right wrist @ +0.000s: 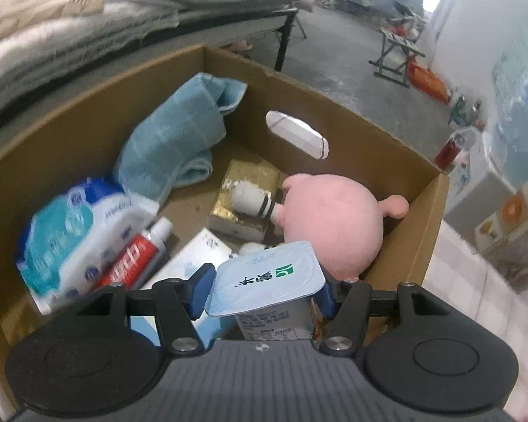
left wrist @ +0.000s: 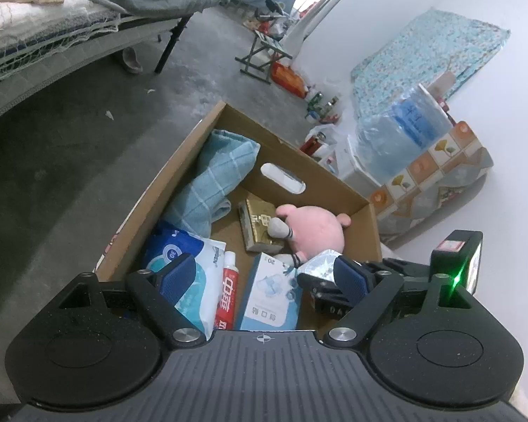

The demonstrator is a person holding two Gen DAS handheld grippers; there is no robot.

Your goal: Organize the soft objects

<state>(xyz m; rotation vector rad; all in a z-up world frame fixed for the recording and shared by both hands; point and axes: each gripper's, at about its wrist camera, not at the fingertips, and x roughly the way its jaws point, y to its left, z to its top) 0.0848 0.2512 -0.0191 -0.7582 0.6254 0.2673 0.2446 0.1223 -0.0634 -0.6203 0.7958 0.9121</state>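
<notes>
Your cardboard box sits on the floor beside the bed, and it is already well filled. The blue towel leans in the far left corner, the pink plush toy lies against the right wall, and the wipes pack fills the near left corner. Between them lie a gold packet, a pale blue carton and the red toothpaste tube.

Your right tool is pinching a yogurt cup by its sides, foil lid facing the camera, just above the near right part of the box. Your left tool hangs spread over the near edge, holding nothing.

To set the cup down well, I would bring it level and lower it into the bare cardboard patch in the middle, rather than onto the plush. Let go only once the base rests flat. Keep the left tool clear of the descent.
</notes>
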